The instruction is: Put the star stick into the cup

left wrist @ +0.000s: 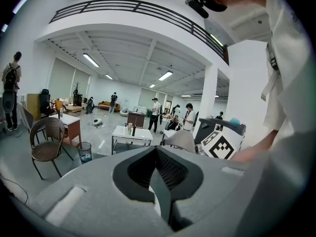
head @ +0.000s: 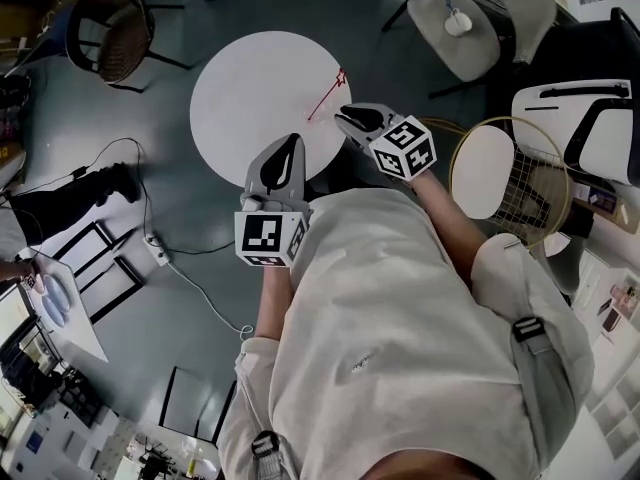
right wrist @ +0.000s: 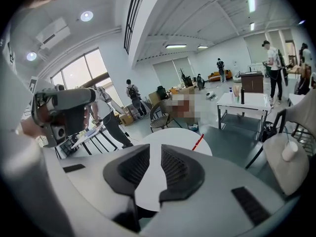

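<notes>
A thin red star stick (head: 325, 92) lies near the right edge of the round white table (head: 250, 98); in the right gripper view the stick (right wrist: 198, 141) rests on the far side of the table (right wrist: 170, 138). My right gripper (head: 342, 115) hovers just short of the stick's near end, and its jaws (right wrist: 154, 154) stand apart with nothing between them. My left gripper (head: 293, 140) hangs over the table's near edge with its jaws (left wrist: 157, 154) together and holding nothing. A small white cup (head: 457, 23) sits on a grey chair seat to the right, also seen as the cup (right wrist: 289, 151).
A wicker chair (head: 110, 28) stands left of the table. A grey padded chair (head: 470, 38) and a round wire basket (head: 515, 178) stand to the right. A cable (head: 190, 278) runs over the floor. Several people stand farther off in the hall.
</notes>
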Tool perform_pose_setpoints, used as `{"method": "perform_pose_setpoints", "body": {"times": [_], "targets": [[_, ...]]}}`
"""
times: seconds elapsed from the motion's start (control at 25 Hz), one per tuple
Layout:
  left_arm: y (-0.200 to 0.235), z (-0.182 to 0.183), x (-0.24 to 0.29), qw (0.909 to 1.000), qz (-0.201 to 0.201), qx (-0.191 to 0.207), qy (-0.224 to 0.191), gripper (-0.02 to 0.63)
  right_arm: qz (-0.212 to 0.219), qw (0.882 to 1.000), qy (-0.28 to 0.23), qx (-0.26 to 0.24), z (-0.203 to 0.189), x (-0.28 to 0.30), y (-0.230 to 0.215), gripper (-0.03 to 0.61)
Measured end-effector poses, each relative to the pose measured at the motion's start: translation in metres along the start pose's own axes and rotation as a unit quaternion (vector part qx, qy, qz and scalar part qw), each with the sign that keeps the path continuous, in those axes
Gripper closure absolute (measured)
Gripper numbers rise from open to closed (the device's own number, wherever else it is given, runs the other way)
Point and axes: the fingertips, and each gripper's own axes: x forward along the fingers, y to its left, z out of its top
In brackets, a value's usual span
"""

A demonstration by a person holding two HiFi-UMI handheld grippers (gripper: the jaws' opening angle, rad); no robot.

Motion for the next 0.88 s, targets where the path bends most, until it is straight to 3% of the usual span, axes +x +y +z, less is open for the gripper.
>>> {"method": "perform_pose_setpoints", "body": {"times": [0.88], "targets": [[-0.014,-0.013,-0.008,1.0000,0.000,-0.002,0.010,0.603,0.001,0.997,-0.063,-0.035,0.040,-0.045,0.029,0.555]]}}
